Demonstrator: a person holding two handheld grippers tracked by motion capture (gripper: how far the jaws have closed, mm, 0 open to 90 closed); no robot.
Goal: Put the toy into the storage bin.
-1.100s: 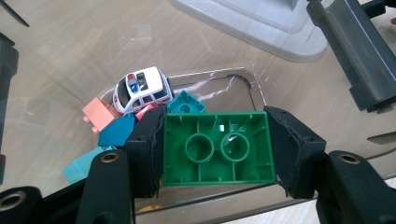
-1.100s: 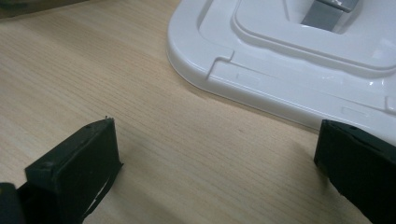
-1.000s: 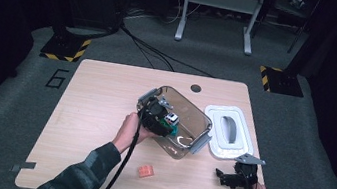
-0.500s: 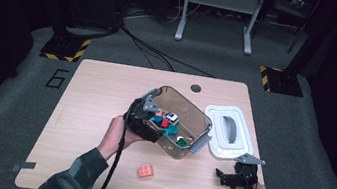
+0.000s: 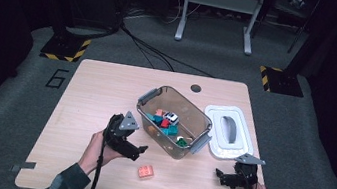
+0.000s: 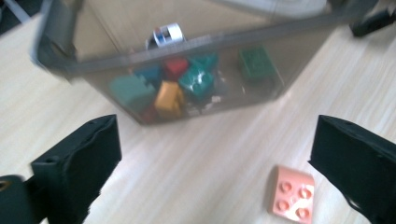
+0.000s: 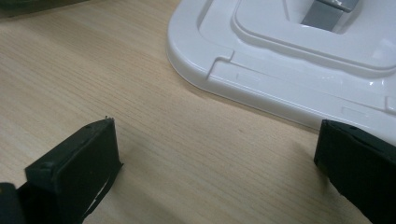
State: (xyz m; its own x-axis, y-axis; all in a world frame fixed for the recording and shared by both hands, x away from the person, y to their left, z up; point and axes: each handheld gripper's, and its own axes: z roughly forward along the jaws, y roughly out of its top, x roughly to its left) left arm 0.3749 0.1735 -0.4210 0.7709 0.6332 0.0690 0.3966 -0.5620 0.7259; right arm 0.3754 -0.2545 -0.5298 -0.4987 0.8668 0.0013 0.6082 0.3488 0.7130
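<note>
— One brick (image 5: 145, 171) lies loose on the tabletop (image 5: 91, 93), just in front of the bin (image 5: 173, 120). Which hand is nearer?

— Left gripper (image 5: 134, 149), easily. It hangs just beside the brick, on the bin side; in the left gripper view the brick (image 6: 292, 193) sits low and right, close to the right jaw and not yet between the two.

— And those jaws?

— They have just been opening and stand wide now, with nothing between them.

— What about the right gripper (image 5: 223, 177)?

— Well apart from the brick, near the white lid (image 5: 226, 131). Its jaws are spread too, empty, over bare wood by the lid's edge (image 7: 261, 88).

— So the move?

— I'd judge the left gripper must shift toward the brick until it sits centred between the jaws. The brick lies slightly askew, studs up, so squaring to its flat sides should help.
</note>
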